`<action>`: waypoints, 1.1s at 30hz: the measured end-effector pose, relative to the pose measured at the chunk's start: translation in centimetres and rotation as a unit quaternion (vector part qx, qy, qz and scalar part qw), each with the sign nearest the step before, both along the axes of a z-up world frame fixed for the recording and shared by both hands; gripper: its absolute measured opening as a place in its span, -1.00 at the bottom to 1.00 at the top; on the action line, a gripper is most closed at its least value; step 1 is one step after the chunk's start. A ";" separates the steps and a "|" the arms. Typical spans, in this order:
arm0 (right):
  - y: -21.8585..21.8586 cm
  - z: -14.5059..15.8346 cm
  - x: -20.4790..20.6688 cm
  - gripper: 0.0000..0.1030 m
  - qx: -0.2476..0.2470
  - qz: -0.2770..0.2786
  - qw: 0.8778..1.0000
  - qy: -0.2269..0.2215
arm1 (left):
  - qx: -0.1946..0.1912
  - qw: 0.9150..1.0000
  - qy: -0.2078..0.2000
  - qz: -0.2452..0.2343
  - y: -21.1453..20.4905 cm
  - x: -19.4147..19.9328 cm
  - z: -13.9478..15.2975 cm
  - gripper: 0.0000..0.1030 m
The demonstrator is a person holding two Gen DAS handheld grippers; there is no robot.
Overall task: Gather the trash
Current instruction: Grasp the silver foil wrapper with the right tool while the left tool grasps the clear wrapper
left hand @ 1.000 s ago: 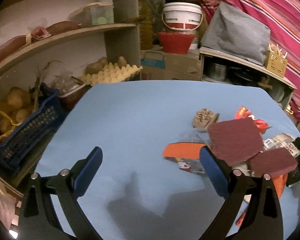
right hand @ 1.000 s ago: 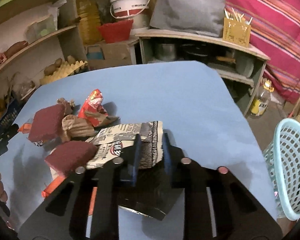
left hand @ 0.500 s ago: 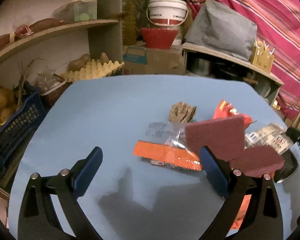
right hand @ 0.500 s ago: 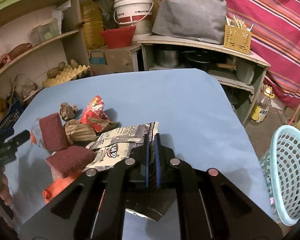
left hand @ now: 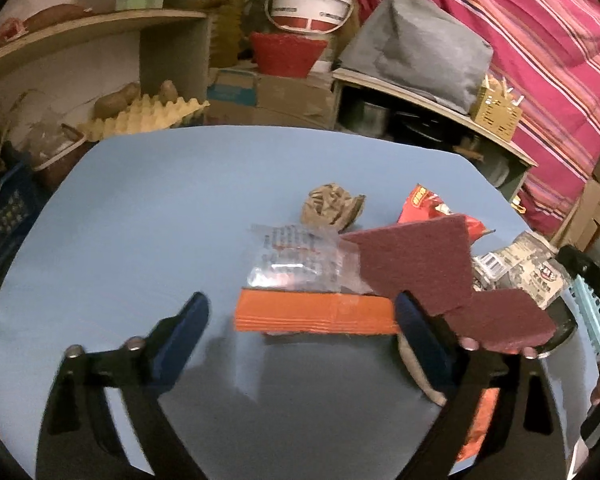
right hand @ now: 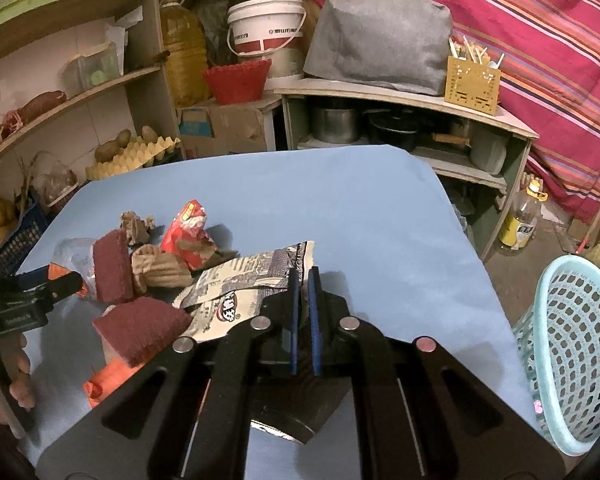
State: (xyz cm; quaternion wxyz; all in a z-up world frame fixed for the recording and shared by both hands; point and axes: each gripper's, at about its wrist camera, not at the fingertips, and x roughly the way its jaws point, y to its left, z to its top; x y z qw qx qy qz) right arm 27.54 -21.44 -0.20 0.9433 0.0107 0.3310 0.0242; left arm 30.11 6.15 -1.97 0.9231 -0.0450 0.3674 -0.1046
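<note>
The trash lies in a loose heap on the blue table (right hand: 340,208), toward its near left part in the right wrist view. The right gripper (right hand: 303,280) is closed narrow on the edge of a black-and-white printed wrapper (right hand: 240,280), with a dark glossy piece of packaging (right hand: 296,412) under its fingers. Left of this wrapper stand two dark red scouring pads (right hand: 110,266), one upright and one lying nearer, and between them a crumpled brown paper (right hand: 160,266). A red snack bag (right hand: 188,228) leans behind the brown paper, and a smaller brown paper ball (right hand: 134,226) lies further left and far.

In the left wrist view the left gripper (left hand: 300,320) has its jaws wide apart and they are closing; the orange pack (left hand: 316,314) lies just beyond the tips, not pressed by either pad. A clear plastic bag (left hand: 296,258) rests on the far edge of the orange pack. The big scouring pad covers the right end of the pack and stands just beside the right fingertip, so it is in the way there.

A light blue plastic basket (right hand: 572,344) stands on the floor to the right of the table. Shelves with an egg tray (right hand: 132,156) and a white bucket (right hand: 266,26) are behind, on the far side.
</note>
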 end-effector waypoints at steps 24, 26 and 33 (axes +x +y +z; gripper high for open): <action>-3.9 3.2 -2.5 -0.93 0.007 -0.020 0.998 -0.055 | 0.036 0.999 -0.026 0.023 0.7 -1.6 2.4 -0.43; -4.1 3.2 -2.6 -0.93 0.007 -0.021 0.998 -0.054 | 0.044 0.997 -0.041 0.044 1.0 -1.9 2.8 0.79; -4.2 2.9 -2.3 -0.93 0.007 -0.021 0.999 -0.049 | 0.053 0.996 -0.055 0.052 0.7 -1.4 2.8 0.80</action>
